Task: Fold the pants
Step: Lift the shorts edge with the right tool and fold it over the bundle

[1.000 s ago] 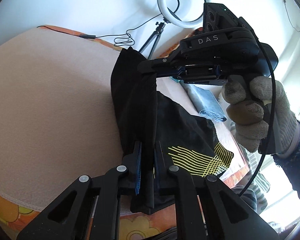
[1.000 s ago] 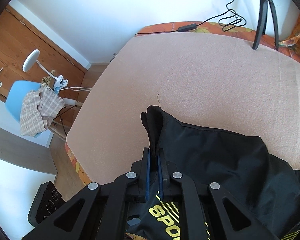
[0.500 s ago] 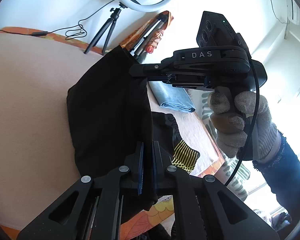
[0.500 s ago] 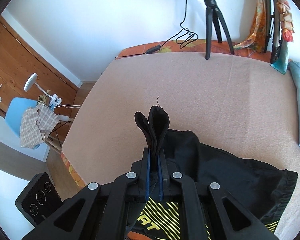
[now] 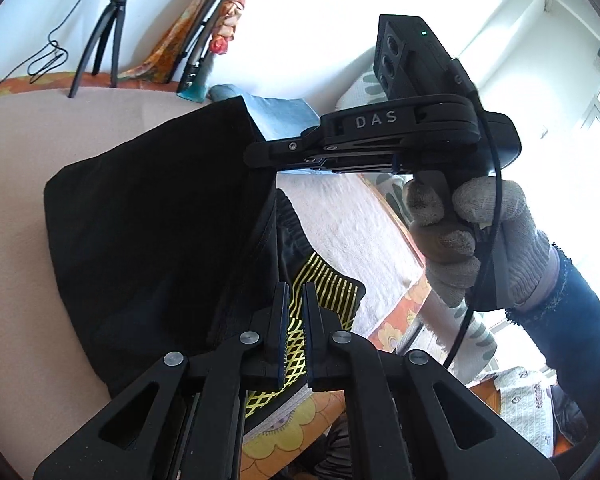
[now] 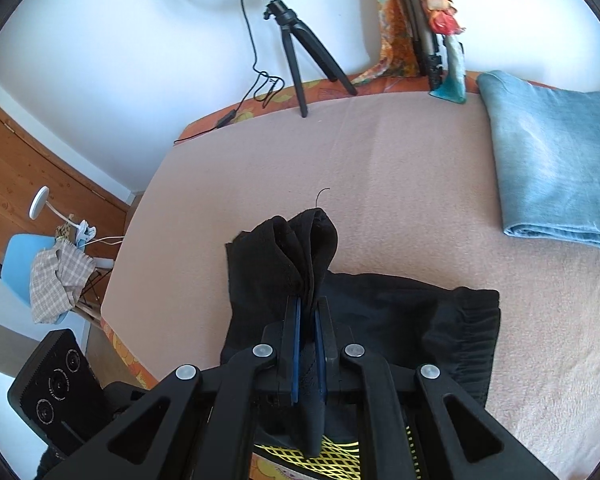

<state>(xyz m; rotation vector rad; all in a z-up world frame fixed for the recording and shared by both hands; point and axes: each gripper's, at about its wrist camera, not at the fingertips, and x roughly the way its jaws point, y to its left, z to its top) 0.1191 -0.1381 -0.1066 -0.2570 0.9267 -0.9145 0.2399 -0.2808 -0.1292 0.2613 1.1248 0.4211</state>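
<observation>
The black pants (image 5: 152, 220) with a yellow printed pattern (image 5: 320, 292) lie partly on the beige bed cover (image 5: 20, 140). My left gripper (image 5: 294, 300) is shut on a fold of the black fabric. My right gripper (image 6: 307, 312) is shut on the bunched leg ends (image 6: 304, 244) and holds them above the waistband (image 6: 472, 328). In the left wrist view the right gripper (image 5: 260, 156) is held by a gloved hand (image 5: 468, 232) and lifts the fabric's far edge.
Folded blue jeans (image 6: 556, 168) lie at the far right of the bed. A ring light on a tripod (image 6: 296, 52) stands at the wall. A blue chair with a checked cloth (image 6: 48, 276) stands off the left edge. The orange flowered bed edge (image 5: 288, 436) is near me.
Both grippers have carried the leg ends across the bed toward the waistband, and the views have swung right. The blue jeans have come into the right wrist view.
</observation>
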